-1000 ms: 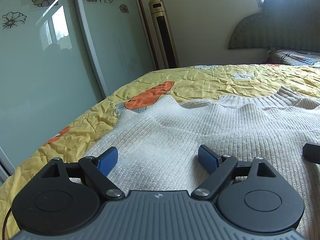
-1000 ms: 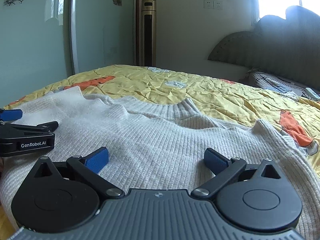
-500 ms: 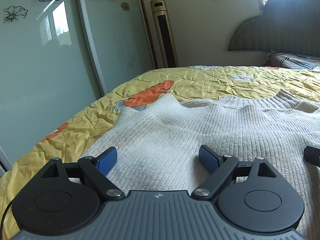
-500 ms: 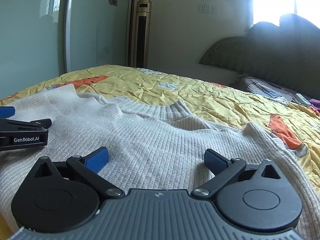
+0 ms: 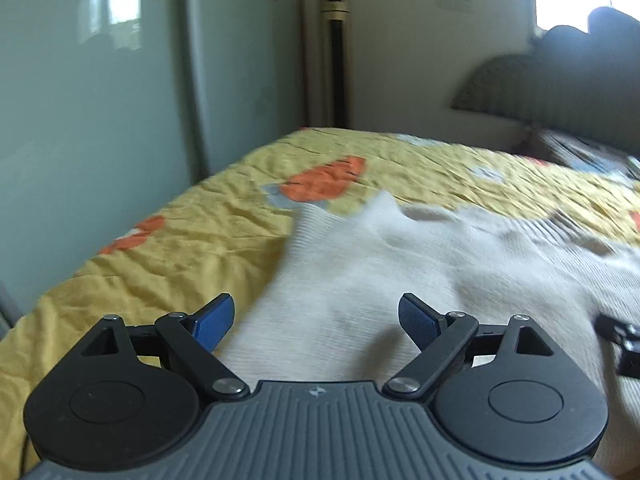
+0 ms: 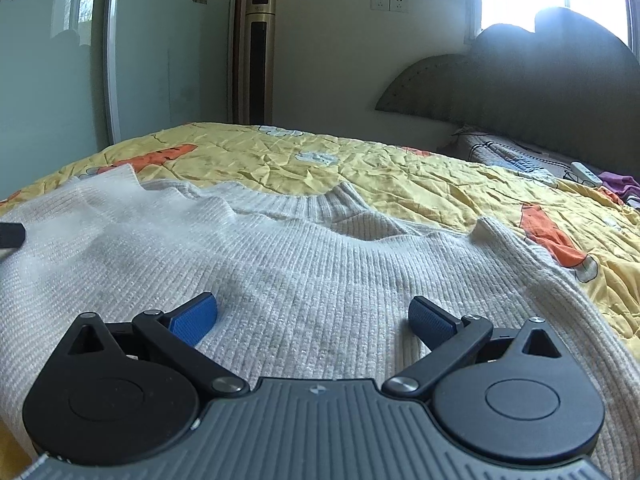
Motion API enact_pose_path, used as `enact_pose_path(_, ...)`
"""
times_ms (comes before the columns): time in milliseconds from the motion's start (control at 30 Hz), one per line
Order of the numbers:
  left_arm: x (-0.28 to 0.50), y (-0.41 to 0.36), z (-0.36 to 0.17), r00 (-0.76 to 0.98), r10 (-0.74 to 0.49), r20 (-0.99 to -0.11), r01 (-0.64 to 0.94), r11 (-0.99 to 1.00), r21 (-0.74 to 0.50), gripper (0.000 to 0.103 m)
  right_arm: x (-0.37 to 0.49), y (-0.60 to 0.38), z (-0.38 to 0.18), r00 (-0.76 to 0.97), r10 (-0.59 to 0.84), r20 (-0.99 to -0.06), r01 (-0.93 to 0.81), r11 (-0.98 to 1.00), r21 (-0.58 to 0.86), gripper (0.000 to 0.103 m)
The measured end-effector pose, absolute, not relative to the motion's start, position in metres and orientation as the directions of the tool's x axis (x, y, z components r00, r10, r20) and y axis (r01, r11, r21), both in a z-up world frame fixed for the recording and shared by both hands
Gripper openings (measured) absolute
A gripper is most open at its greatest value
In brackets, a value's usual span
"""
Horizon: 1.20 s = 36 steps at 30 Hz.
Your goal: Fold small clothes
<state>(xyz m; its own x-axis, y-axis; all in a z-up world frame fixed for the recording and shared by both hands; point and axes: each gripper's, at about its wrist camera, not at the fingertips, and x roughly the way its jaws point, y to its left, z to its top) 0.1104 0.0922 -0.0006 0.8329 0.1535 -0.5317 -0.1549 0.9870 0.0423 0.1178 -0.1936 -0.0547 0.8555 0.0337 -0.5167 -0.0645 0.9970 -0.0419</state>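
Both grippers' jaws stand wide apart, gripping nothing: left gripper (image 5: 316,322) above the white knitted sweater's (image 6: 304,272) left edge, right gripper (image 6: 314,320) over its middle; sweater spread flat on the yellow bedspread (image 6: 400,168).

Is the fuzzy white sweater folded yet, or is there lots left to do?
Not folded yet. The white ribbed knit sweater lies spread flat on the yellow quilt with orange carrot prints, collar away from the cameras, with no fold visible. Nothing is in hand: the left gripper and the right gripper are both open over the knit, pinching none of it. All the folding is left.
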Motion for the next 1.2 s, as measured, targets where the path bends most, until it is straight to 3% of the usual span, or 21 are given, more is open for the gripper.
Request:
enact_pose_path(133, 0.109, 0.123, 0.007, 0.844, 0.172, -0.507, -0.209, 0.978, -0.016, 0.09, 0.116, -0.194, -0.054, 0.858, 0.028, -0.513, -0.059, 0.997, -0.045, 0.103)
enact_pose_path(400, 0.126, 0.144, -0.024, 0.789, 0.151, -0.596, -0.223, 0.974, -0.048, 0.09, 0.114, -0.191, -0.054, 0.861, 0.01, -0.508, -0.049, 0.997, -0.064, 0.103)
enact_pose_path(767, 0.119, 0.122, -0.033, 0.822, 0.261, -0.505, -0.246, 0.964, 0.099, 0.099, 0.115, -0.194, -0.055, 0.858, 0.024, -0.514, -0.052, 0.998, -0.039, 0.103)
enact_pose_path(1200, 0.119, 0.122, -0.034, 0.821, 0.267, -0.504, -0.253, 0.963, 0.097, 0.101, 0.114, -0.189, -0.055, 0.862, -0.003, -0.507, -0.042, 0.996, -0.077, 0.103)
